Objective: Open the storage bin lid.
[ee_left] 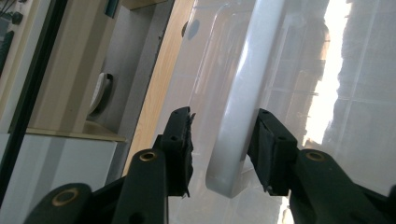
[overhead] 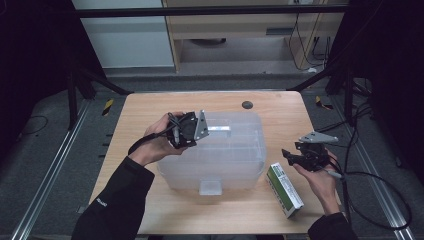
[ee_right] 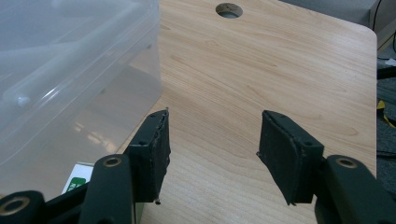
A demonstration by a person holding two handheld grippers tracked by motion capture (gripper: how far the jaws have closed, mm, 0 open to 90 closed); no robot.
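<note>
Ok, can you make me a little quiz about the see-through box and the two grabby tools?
1. True or false: the left tool has its jaws on either side of the white handle on the clear box's lid.
2. The green and white carton lies where?
A. on top of the lid
B. on the table beside the box, near the right tool
C. on the floor
3. Fill in: the right tool's jaws stand wide ____, with bare wood between them.

Key
1. True; the jaws are open around the handle, not yet closed on it.
2. B
3. open
</note>
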